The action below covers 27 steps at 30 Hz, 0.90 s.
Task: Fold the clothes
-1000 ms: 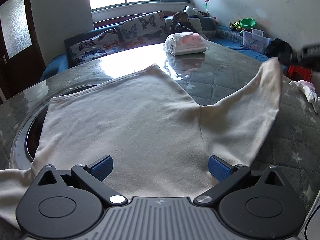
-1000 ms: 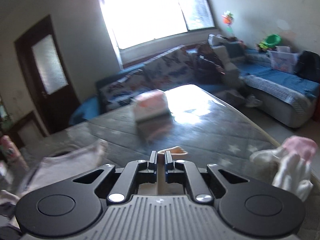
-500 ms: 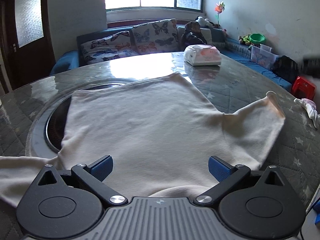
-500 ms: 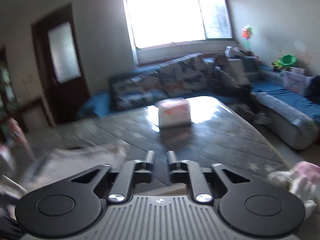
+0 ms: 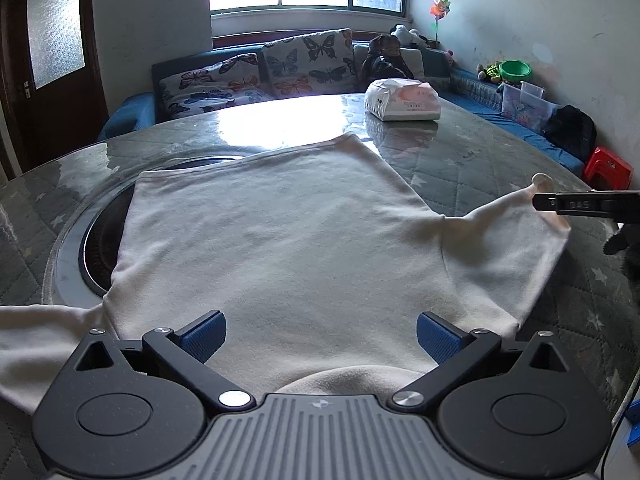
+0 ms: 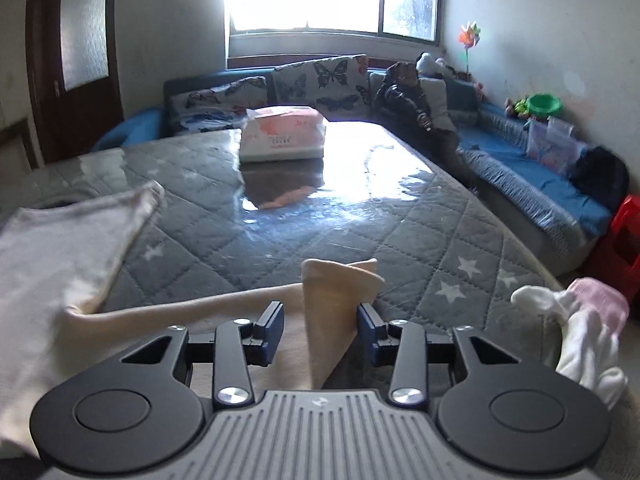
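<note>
Shirt: a cream shirt [image 5: 288, 248] lies spread flat on the table [image 5: 460, 160], its body covering part of a dark round inset [image 5: 100, 232] at the left.
Hem edge: the far edge runs straight across near the table's middle; its right corner lies a little short of the tissue pack [image 5: 402, 100], not touching.
Right sleeve: the sleeve [image 5: 512, 256] reaches toward the table's right rim, its cuff corner raised.
Left sleeve: it trails off to the near left, over the inset's rim.
Left gripper: the left gripper [image 5: 320, 338] hangs over the shirt's near edge, blue pads [image 5: 204, 336] spread wide, nothing between them.
Right gripper: the right gripper [image 6: 320, 328] has its fingers parted; the upturned cuff [image 6: 336, 304] stands between them, close to the right pad. I cannot tell whether it touches.
Open room: bare quilted table beyond the cuff and right of the shirt, up to the pack.
Right rim: a white and pink cloth [image 6: 580, 328] sits near the table's right edge, apart from the sleeve.
</note>
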Each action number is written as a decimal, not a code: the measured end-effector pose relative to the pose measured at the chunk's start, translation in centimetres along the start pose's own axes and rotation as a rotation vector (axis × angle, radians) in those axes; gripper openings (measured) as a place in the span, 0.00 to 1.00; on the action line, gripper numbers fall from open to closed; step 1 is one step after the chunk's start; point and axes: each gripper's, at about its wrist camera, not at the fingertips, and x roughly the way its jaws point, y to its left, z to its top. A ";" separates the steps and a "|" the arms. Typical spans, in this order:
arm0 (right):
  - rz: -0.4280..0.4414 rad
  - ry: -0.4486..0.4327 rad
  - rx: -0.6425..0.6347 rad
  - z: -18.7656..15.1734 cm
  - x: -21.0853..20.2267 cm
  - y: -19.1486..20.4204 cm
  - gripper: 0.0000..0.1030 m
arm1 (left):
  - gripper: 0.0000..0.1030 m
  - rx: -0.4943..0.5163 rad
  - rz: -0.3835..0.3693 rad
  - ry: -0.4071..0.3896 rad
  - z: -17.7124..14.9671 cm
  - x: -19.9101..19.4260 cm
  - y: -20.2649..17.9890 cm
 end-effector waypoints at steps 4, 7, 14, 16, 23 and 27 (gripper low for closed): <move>-0.006 -0.014 0.057 0.0 -0.1 -1.4 0.07 | 1.00 0.001 0.008 0.006 -0.1 0.1 0.0; 0.056 -0.047 0.107 0.6 -1.7 -2.2 0.04 | 1.00 -0.004 0.015 0.007 -0.2 0.1 0.3; 0.261 -0.145 0.169 2.8 -6.8 -2.3 0.03 | 1.00 -0.020 0.031 -0.010 -0.3 -0.5 1.2; 0.325 -0.173 0.156 3.7 -8.5 -1.3 0.03 | 1.00 -0.033 0.036 -0.017 -0.4 -0.8 1.7; 0.536 -0.172 0.050 5.6 -11.0 4.8 0.03 | 1.00 -0.080 0.075 -0.061 -0.9 -3.0 4.5; 0.625 -0.143 -0.026 5.9 -10.7 9.2 0.03 | 1.00 -0.119 0.110 -0.076 -1.6 -4.1 6.7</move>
